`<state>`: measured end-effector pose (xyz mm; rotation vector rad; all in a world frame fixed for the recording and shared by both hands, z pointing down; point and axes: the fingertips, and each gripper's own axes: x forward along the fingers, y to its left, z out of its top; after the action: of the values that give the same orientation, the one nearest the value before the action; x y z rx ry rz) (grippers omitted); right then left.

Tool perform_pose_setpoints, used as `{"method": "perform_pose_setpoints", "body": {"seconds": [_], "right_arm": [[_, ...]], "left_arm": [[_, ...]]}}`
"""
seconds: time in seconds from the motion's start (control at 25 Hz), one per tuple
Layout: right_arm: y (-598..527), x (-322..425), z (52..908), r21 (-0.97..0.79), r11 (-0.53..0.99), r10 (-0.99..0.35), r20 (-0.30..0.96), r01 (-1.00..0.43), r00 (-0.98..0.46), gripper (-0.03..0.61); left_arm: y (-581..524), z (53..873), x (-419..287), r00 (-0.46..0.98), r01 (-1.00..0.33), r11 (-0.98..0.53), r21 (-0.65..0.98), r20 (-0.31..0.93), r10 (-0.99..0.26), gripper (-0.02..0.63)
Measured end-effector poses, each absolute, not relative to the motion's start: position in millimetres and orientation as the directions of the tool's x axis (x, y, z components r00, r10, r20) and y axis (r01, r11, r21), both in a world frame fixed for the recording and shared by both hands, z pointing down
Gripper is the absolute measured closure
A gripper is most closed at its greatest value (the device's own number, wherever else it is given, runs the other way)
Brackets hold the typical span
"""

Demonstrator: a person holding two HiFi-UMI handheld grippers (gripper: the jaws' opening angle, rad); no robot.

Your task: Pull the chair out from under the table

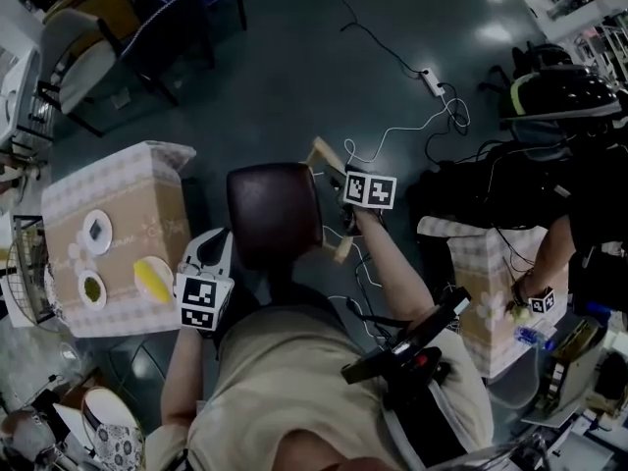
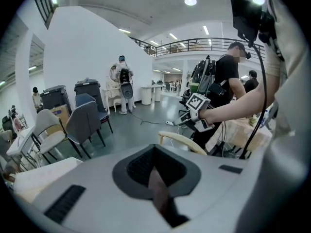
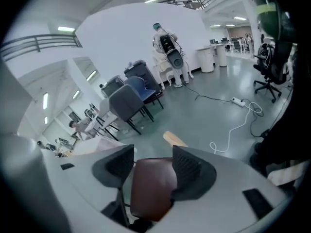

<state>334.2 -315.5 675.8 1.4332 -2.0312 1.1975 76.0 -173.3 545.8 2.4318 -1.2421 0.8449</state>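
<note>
The chair has a dark brown padded seat and pale wooden rails. It stands just right of the cloth-covered table, directly in front of me. My left gripper sits at the chair's left edge. In the left gripper view it is shut on a thin brown edge of the chair, with a wooden rail beyond. My right gripper is raised over the chair's right side. In the right gripper view its jaws stand wide open, clear of the brown seat below them.
The table carries a small plate, a bowl and a yellow item. White cables and a power strip lie on the floor beyond the chair. A second cloth-covered table and another person are at the right. Grey chairs stand far left.
</note>
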Motion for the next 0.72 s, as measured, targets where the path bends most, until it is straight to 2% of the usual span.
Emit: {"method": "perform_pose_setpoints", "body": {"seconds": [0.04, 0.08, 0.16, 0.36, 0.72], "right_arm": [[-317.9, 322.7, 665.8, -0.455, 0.140, -0.581, 0.682, -0.879, -0.446, 0.340], [-320.1, 312.2, 655.8, -0.488, 0.161, -0.586, 0.653, -0.858, -0.481, 0.397], [-322.5, 295.0, 636.4, -0.543, 0.192, -0.597, 0.597, -0.818, -0.536, 0.552], [-319.2, 268.3, 599.7, -0.603, 0.262, -0.606, 0.505, -0.754, -0.615, 0.568], [-302.0, 209.5, 525.2, -0.709, 0.477, -0.539, 0.231, -0.520, -0.810, 0.568]], "left_arm": [[-174.3, 543.8, 77.1, 0.457, -0.806, -0.591, -0.021, 0.613, -0.645, 0.609], [-175.7, 541.4, 77.6, 0.454, -0.806, -0.591, -0.027, 0.611, -0.648, 0.609], [-177.8, 536.1, 76.7, 0.446, -0.811, -0.584, -0.037, 0.608, -0.657, 0.609], [-180.7, 525.0, 65.4, 0.416, -0.836, -0.547, -0.042, 0.600, -0.683, 0.609], [-190.2, 512.3, 53.7, 0.396, -0.858, -0.512, -0.049, 0.572, -0.718, 0.609]]}}
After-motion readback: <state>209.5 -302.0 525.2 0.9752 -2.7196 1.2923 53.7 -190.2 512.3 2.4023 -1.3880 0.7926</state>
